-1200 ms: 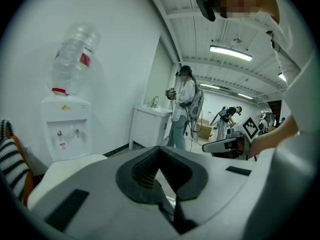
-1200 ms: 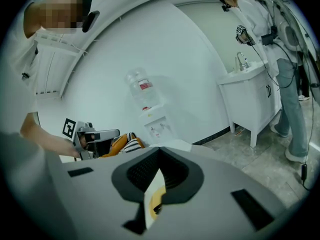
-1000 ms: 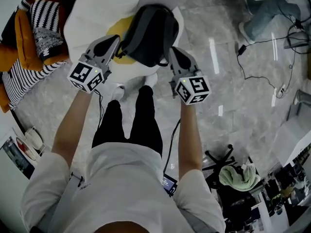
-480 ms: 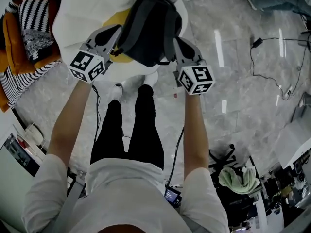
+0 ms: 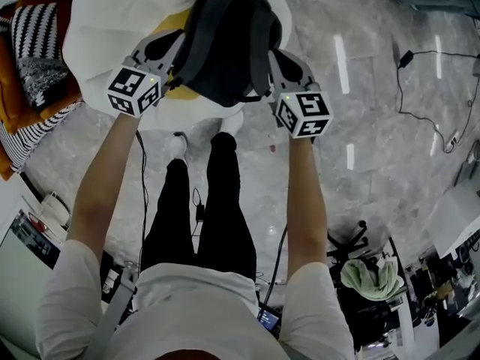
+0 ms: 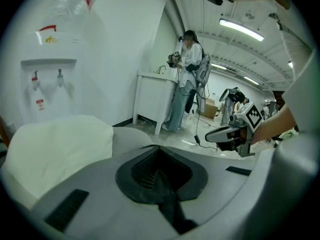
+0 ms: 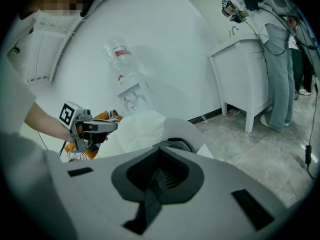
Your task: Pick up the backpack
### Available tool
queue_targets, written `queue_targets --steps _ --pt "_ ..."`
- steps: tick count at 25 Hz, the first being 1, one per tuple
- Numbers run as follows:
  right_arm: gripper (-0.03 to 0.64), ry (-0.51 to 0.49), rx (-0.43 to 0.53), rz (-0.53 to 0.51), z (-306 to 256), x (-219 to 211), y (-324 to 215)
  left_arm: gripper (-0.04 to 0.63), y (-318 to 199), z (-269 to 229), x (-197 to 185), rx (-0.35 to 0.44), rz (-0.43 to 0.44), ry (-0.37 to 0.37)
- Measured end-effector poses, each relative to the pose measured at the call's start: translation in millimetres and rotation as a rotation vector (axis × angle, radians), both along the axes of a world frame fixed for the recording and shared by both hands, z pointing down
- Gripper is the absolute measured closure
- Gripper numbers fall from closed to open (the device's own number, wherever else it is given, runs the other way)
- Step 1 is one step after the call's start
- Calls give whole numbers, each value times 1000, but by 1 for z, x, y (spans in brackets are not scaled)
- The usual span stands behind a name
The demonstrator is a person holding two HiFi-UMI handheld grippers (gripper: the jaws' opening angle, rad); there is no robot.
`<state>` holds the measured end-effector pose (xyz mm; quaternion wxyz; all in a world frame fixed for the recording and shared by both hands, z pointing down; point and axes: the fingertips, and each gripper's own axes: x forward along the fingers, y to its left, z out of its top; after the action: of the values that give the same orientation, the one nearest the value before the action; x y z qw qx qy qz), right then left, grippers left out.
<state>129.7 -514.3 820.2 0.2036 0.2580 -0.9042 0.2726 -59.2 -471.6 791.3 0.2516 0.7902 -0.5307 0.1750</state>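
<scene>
Now, your left hand-held gripper (image 6: 161,173) is clamped shut on a thin dark strap (image 6: 172,210), and your right hand-held gripper (image 7: 159,176) pinches a second strap (image 7: 145,209). Between them, just past the tips, sits the backpack (image 5: 225,43), over a white cushion (image 5: 112,21); whether it rests there I cannot tell. Jerk, or spread your hands, and the narrow webbing could slide out of the grip and tip the bag.

Marble floor (image 5: 375,141), white wall (image 6: 115,44), ceiling lights (image 6: 241,29)
</scene>
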Motion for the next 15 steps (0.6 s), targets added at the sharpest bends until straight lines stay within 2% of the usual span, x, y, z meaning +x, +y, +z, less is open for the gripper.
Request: queue_targets --steps 3,15 --pt "609 15 -9 7 22 0 -5 592 -6 28 -3 -26 -7 8" --pt "609 66 -12 12 87 -3 -11 589 -26 127 -16 -115 10 -42"
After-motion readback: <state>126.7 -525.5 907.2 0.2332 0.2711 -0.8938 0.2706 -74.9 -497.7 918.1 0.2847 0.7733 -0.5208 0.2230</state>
